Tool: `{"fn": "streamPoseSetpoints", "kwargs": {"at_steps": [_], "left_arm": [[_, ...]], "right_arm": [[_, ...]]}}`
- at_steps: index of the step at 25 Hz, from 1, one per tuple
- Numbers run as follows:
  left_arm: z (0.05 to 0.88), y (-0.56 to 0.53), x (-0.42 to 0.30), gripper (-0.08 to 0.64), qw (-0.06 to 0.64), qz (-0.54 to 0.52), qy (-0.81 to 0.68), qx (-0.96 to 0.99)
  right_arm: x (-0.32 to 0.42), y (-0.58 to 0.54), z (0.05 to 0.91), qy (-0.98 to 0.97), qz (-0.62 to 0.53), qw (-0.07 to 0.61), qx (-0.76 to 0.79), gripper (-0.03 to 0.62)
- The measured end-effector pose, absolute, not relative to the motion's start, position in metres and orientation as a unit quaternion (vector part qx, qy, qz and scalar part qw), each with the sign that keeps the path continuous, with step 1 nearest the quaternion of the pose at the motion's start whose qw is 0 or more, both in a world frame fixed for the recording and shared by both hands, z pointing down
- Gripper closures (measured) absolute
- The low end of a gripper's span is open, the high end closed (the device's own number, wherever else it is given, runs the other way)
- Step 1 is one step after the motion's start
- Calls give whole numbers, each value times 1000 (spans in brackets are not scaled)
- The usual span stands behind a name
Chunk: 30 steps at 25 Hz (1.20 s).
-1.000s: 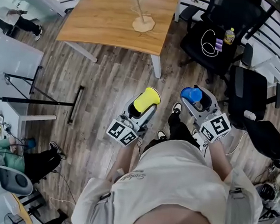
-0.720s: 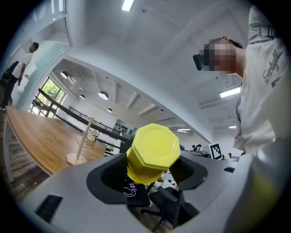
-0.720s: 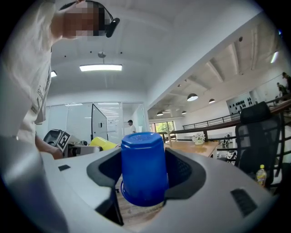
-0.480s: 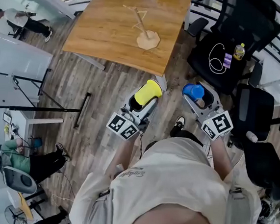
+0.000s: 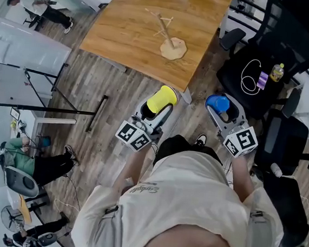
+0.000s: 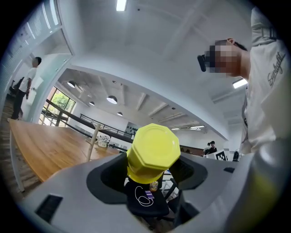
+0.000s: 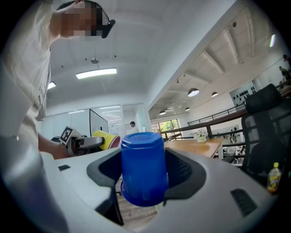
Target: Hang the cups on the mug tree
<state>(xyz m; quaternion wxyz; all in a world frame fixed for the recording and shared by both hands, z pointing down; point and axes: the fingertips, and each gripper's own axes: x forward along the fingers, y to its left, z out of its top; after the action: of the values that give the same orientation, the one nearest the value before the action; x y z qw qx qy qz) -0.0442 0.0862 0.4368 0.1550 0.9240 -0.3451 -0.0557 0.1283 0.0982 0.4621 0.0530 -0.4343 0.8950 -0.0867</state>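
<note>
Both sets of jaws are loaded. My left gripper [image 5: 157, 108] is clamped on a yellow cup [image 6: 153, 153], which sits right between the jaws with its closed octagonal end showing. My right gripper [image 5: 221, 111] is clenched on a blue cup [image 7: 142, 168], held bottom-up between the jaws, rim down. Each cup is pinched by its side walls. No handle shows in any view, so I can't tell which way one would face. The mug tree [image 5: 166, 33] stands on the wooden table [image 5: 120, 33], ahead of both pairs of jaws and well apart from them. All its pegs look bare. In the left gripper view it shows small, off to the left of the jaws. An office chair [image 5: 255, 75] sits ahead and to the right of my right jaws, and under both grippers there is only the plank floor [image 5: 119, 98]. I'm standing short of the table edge. Progress, as I judge it: both cups are picked up, nothing is hung, so the pick step is done and the whole hang step is left. The next move calls for closing in on the table, bringing one cup up to a peg, hooking it, releasing, then the same for the other. Risk: grip is on smooth walls, so a cup could slip or twist while I line it up.
</note>
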Motion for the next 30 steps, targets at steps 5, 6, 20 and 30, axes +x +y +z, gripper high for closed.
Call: {"fn": "streamPoseSetpoints", "kwargs": {"at_steps": [5,6,20,30], "left_arm": [[441,63,-44,268,160,-51,-350,921],[443,58,-43,268,162,-51,-351,921],[452,-74,-55,268,153,-59,-354,921],[474,-161,-105,268,155,-31,-377,913]], "right_arm": [[129,80,468,896,-96,49,-432,331],[130,77,470,895,-97,48,-433,331],[116,-37,457,894,-90,17,-438,331],[87,-127,436,887,-65,12,-457,331]]}}
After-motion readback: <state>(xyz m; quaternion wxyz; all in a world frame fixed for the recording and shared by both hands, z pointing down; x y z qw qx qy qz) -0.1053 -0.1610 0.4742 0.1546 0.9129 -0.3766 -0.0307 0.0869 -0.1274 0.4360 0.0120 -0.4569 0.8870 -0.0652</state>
